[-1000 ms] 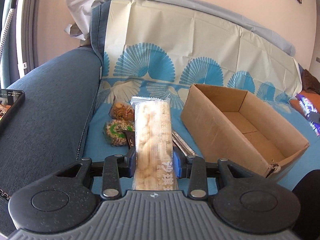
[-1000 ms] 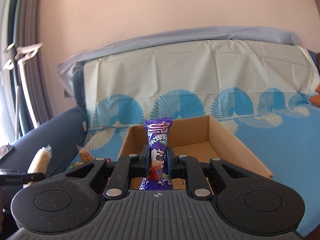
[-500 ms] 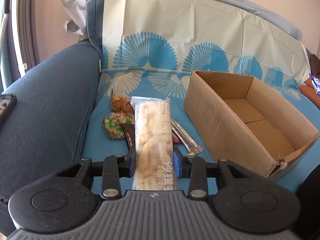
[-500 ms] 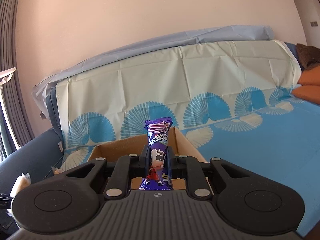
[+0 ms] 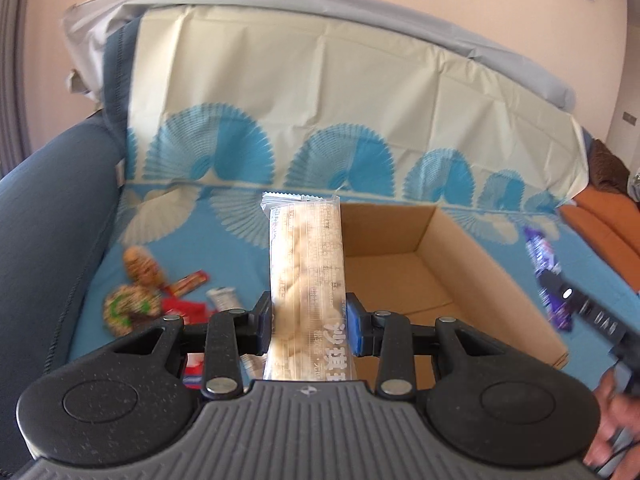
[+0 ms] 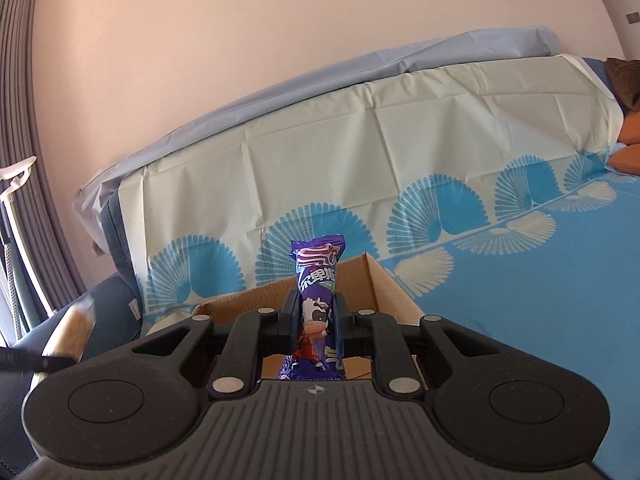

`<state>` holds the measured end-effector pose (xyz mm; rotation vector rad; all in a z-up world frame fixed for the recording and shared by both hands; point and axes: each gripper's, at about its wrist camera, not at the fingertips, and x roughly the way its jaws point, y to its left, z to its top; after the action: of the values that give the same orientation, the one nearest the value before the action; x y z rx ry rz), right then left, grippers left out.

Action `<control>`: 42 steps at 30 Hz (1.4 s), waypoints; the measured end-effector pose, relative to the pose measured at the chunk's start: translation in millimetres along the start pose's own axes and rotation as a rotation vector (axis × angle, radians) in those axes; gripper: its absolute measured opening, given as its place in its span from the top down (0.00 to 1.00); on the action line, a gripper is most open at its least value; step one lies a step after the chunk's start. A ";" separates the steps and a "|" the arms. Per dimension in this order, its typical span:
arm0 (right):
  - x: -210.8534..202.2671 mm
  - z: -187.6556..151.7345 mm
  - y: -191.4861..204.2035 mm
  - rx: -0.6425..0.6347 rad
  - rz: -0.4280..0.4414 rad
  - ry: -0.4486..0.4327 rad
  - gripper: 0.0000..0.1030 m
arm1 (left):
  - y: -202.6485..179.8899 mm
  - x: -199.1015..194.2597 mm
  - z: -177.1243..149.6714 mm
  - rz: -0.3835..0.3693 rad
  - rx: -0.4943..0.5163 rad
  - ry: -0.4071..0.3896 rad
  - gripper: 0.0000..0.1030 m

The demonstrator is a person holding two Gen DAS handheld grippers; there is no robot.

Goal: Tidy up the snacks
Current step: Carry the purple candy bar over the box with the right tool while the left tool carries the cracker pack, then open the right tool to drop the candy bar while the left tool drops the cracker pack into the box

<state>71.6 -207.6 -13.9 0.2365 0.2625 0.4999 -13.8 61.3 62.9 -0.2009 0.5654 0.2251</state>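
Carrying two snacks to the box [image 5: 432, 280]
Left gripper [image 5: 308, 324] is gripping a biscuit pack [image 5: 306, 264], right gripper [image 6: 316, 322] a purple candy [image 6: 318, 280]; next, releasing both inside.

Sofa armrest [image 5: 44, 216]: dark blue, left of the frame.
Cover sheet [image 5: 320, 112]: cream with blue fans, centre.
Curtain [image 6: 24, 160]: grey, far left.
Cushion [image 5: 600, 224]: orange, right edge.

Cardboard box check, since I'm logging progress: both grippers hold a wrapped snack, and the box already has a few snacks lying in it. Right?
Not quite. The left gripper does grip a pale snack bar and the right gripper a purple snack, but the left wrist view shows the cardboard box with only bare floor; nothing lies in the part visible.
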 end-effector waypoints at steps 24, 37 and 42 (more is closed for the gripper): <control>0.3 -2.4 -1.5 -0.025 0.001 -0.008 0.84 | -95.5 51.3 27.2 -0.129 0.045 -0.019 0.62; 5.7 -3.1 0.8 -0.043 -0.003 0.016 0.81 | -93.8 49.0 34.3 -0.141 0.023 -0.021 0.61; 6.8 -2.2 3.4 -0.058 -0.015 0.007 0.60 | -90.5 46.1 38.6 -0.146 0.015 -0.031 0.56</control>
<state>75.2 -201.0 -16.3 0.1763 0.2563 0.4925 67.5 -8.5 80.9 -0.2224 0.5186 0.0822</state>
